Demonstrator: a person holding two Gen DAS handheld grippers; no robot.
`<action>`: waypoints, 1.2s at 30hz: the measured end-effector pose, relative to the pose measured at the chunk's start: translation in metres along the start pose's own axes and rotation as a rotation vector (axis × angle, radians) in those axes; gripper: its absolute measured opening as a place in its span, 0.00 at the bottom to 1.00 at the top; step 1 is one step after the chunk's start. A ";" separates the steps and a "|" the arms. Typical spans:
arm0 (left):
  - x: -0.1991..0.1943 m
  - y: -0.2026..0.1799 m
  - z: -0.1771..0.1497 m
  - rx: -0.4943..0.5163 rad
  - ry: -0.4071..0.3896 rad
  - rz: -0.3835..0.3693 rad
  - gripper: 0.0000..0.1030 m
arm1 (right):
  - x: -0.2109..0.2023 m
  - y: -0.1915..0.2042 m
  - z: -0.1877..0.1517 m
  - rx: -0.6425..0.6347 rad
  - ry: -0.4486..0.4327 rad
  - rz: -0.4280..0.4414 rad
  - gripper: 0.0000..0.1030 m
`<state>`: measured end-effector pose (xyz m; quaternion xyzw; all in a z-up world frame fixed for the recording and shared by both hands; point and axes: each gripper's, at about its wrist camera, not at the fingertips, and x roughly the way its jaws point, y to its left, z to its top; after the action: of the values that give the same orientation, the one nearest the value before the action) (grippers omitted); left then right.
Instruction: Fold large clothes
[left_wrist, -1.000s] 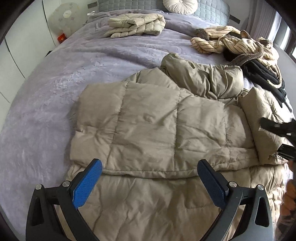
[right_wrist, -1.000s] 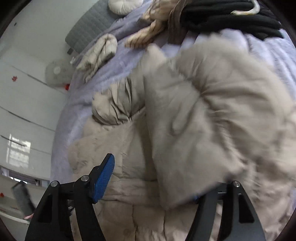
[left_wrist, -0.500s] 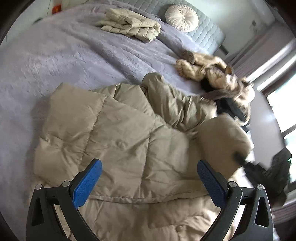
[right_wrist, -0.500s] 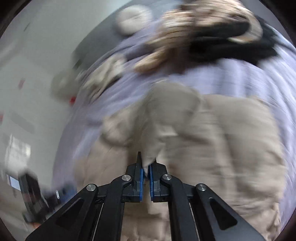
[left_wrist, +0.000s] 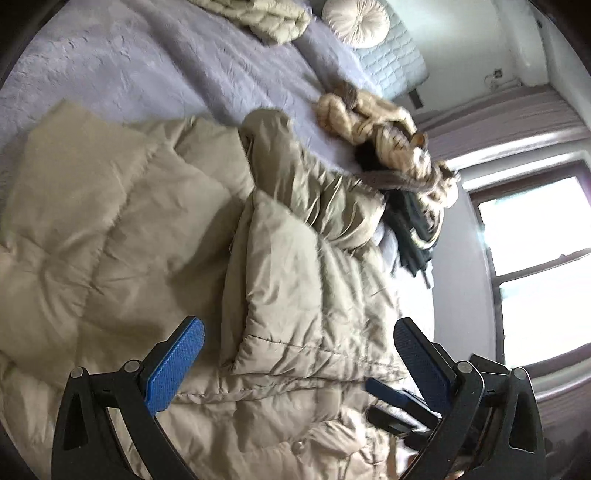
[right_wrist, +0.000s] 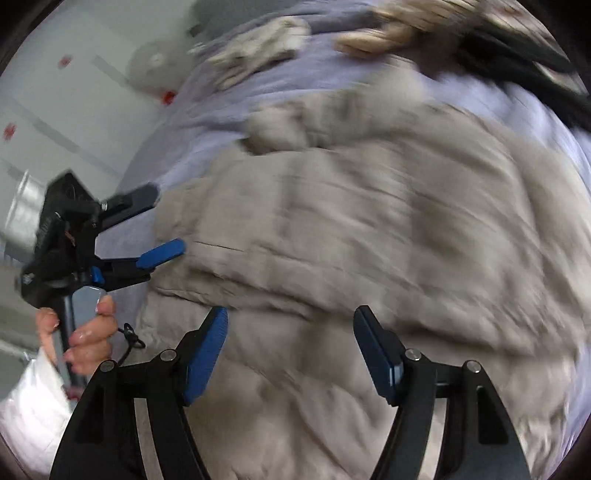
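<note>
Now, left gripper (left_wrist: 299, 354): we hold it with blue pads spread wide, nothing between them, above the near hem of the coat.
Right gripper (right_wrist: 291, 349): our jaws stand wide apart here too, empty, hovering over the padded cloth; this view is blurred.
Hand (right_wrist: 83, 328): we see our left hand wrapped round the other tool's handle at the left edge of the right wrist view.
Surface: we work on a bed (left_wrist: 155, 70) under a lilac plush cover, with a grey quilted headboard (left_wrist: 397, 55) at the far end.
Room: we have a bright window (left_wrist: 535, 266) on the right and white cupboard doors (right_wrist: 55, 110) on the left.
Coat: our beige puffer coat (left_wrist: 122, 229) lies spread across the near part of the bed, one quilted panel (left_wrist: 306, 295) folded over its middle and a sleeve (left_wrist: 314, 181) bunched behind.
Count: we count one spread coat, one folded cream jacket (left_wrist: 266, 16) far off, one round cushion (left_wrist: 356, 20), one heap of striped and black clothes (left_wrist: 402, 162), two grippers.
</note>
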<state>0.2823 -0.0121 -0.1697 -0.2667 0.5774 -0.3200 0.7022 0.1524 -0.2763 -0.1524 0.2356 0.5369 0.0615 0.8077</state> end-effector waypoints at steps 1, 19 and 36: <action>0.006 0.000 0.000 0.004 0.014 0.013 1.00 | -0.012 -0.028 -0.008 0.086 0.004 0.009 0.72; 0.025 -0.013 -0.034 0.170 0.042 0.216 0.10 | -0.068 -0.182 -0.011 0.507 -0.182 0.027 0.06; -0.015 -0.036 -0.015 0.216 -0.033 0.341 0.20 | -0.146 -0.150 -0.018 0.305 -0.305 -0.008 0.77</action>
<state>0.2608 -0.0242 -0.1361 -0.0934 0.5649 -0.2524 0.7800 0.0525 -0.4545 -0.1028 0.3598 0.4123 -0.0600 0.8349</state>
